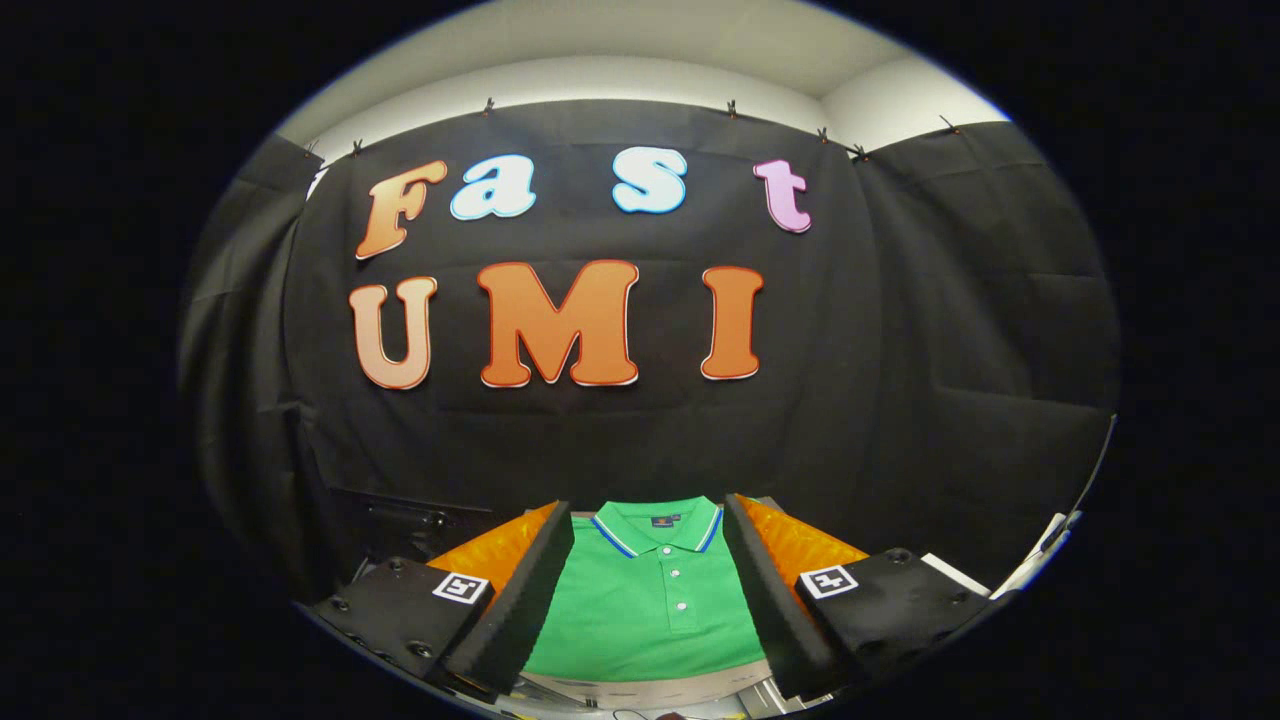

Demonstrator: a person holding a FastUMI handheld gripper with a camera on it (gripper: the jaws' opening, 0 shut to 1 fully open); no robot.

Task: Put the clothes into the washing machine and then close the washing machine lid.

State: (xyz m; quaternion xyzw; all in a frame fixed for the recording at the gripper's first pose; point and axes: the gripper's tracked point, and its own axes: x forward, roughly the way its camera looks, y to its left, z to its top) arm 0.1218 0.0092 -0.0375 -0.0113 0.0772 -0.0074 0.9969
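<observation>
The tool has its fingers wide apart, holding nothing. The green shirt lies flat just ahead, between them. Go down slowly and pinch a good bunch of cloth.

Green polo shirt w/ blue-white striped collar; tongs black & orange.

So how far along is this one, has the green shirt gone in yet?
Nothing looks done yet. The green polo shirt lies folded flat just ahead of the tongs, seen through the gap between the two open fingers; neither finger presses on it. In hand: lining up on the shirt. Left: grasp it, put it in the washing machine, close the lid.
</observation>
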